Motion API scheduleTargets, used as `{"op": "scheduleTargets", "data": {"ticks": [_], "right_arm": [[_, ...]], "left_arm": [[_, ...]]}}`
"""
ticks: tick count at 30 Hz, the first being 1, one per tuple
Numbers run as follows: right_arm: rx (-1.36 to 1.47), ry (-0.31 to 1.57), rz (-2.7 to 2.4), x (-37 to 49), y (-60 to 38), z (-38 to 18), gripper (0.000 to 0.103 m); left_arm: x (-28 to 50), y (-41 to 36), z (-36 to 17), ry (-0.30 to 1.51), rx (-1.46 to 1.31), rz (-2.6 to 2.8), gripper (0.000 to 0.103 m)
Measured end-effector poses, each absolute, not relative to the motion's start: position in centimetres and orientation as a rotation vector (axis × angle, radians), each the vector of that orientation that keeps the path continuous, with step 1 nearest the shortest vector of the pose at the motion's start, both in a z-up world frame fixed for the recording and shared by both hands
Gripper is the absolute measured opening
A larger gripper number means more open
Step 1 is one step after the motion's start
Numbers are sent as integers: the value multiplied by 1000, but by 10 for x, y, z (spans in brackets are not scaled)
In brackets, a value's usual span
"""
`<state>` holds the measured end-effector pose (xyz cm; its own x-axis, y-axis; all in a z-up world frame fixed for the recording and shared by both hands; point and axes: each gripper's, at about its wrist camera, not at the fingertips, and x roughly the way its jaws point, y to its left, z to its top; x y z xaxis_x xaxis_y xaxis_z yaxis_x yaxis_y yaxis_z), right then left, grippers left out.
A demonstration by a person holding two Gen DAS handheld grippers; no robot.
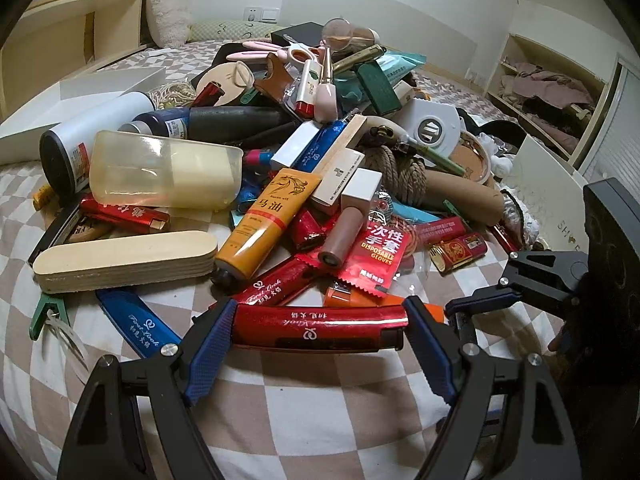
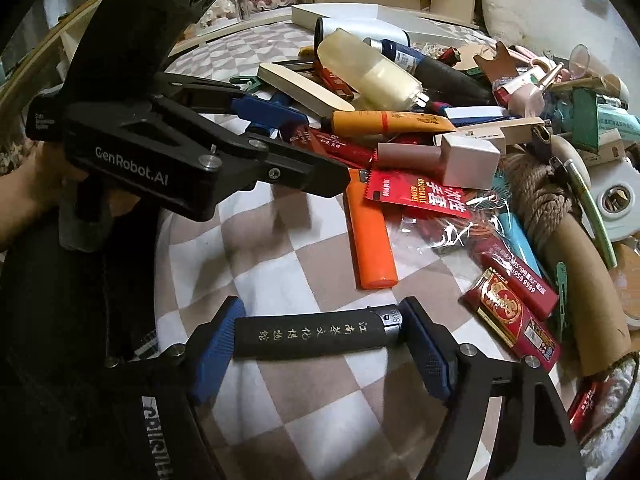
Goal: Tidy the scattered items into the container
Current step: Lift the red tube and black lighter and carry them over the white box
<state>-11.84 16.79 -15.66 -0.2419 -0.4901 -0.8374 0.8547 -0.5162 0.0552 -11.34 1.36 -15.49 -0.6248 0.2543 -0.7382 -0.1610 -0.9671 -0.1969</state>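
A: Which step is this?

B: Pick-up. The left gripper (image 1: pixel 318 330) has its jaws clamped endwise on a red lighter (image 1: pixel 316 327); the right gripper (image 2: pixel 318 334) grips a black lighter (image 2: pixel 310 334). Both sit at the pile's near edge on the bed (image 1: pixel 312 412).

A: Next?

B: Probably lift clear and carry them to the white box (image 1: pixel 80 92) beyond the pile.

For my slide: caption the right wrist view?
Right gripper clamps black lighter lengthwise above checkered bedspread.
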Motion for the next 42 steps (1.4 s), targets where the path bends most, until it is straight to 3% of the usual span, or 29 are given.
{"op": "scheduleTargets", "data": {"ticks": [10,26,42], "right_arm": [[1109,418,-2030,-139,184,-149,80],[1233,-123,-2294,-151,236,-131,80],[1294,-219,-2322,-116,231,-140,80]], "left_arm": [[-115,17,-155,-155,-1223,2623,83],[-111,26,-154,-108,-1215,2612,83],[-98,31,-147,-70,-1175,2644,83]]}}
